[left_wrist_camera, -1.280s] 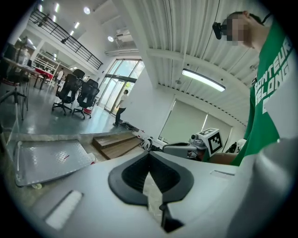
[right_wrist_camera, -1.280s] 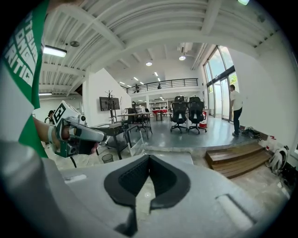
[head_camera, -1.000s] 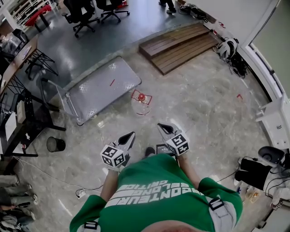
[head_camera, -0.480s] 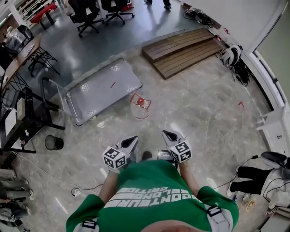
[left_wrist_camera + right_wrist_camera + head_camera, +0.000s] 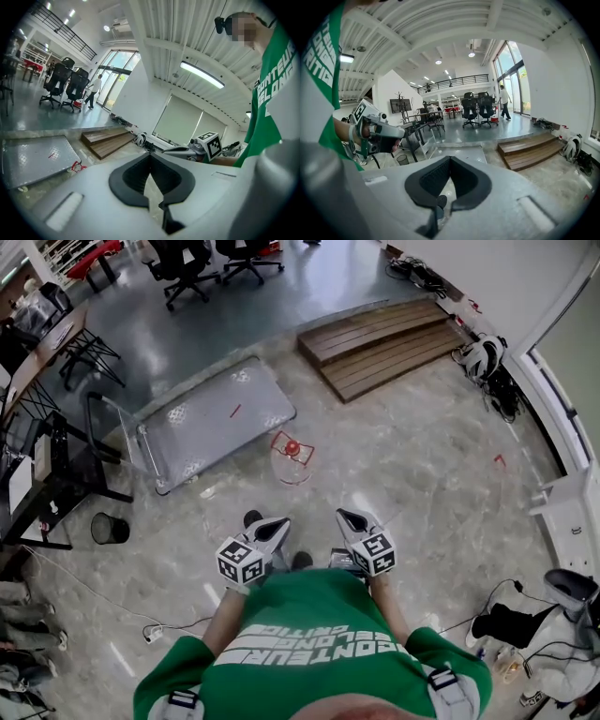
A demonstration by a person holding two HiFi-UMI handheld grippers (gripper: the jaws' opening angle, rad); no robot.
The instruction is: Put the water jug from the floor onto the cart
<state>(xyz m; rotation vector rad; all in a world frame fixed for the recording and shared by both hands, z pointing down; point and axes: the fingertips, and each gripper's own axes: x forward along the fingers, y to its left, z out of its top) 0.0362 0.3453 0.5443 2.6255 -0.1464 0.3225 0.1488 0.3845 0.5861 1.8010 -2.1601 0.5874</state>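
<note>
The flat cart (image 5: 216, 418) stood on the stone floor (image 5: 422, 456), the clear water jug (image 5: 292, 461) on that floor just beside its corner (red cap up), and the left gripper (image 5: 277, 523) and right gripper (image 5: 347, 517), short of it, were both clenched empty

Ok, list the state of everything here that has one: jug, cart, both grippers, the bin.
water jug: upright on the floor beside the cart, no gripper on it.
cart: handle upright, no jug on its deck.
left gripper: jaws together, nothing between them.
right gripper: jaws together, nothing between them.
waste bin: upright on the floor.
</note>
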